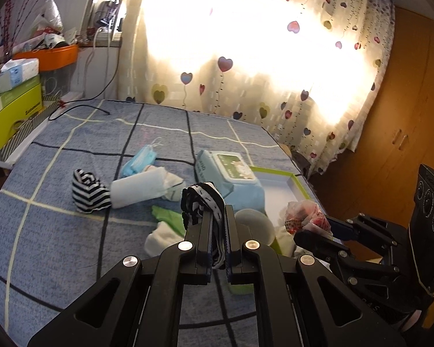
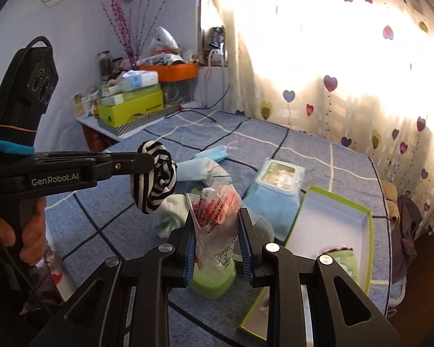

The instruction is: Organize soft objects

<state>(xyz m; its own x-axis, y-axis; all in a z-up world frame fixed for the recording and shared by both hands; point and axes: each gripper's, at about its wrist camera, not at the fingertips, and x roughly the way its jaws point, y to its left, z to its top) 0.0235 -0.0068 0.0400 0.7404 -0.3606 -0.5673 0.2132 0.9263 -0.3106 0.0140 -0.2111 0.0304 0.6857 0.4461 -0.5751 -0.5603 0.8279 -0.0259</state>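
From my left wrist view, my left gripper is pinching a black-and-white striped sock, lifted above the blue checked bed; a second striped sock lies mid-bed beside a rolled white cloth.

From my right wrist view, my right gripper is pinching a crinkled clear plastic packet, raised near the bed's right edge beside the open green-rimmed box.
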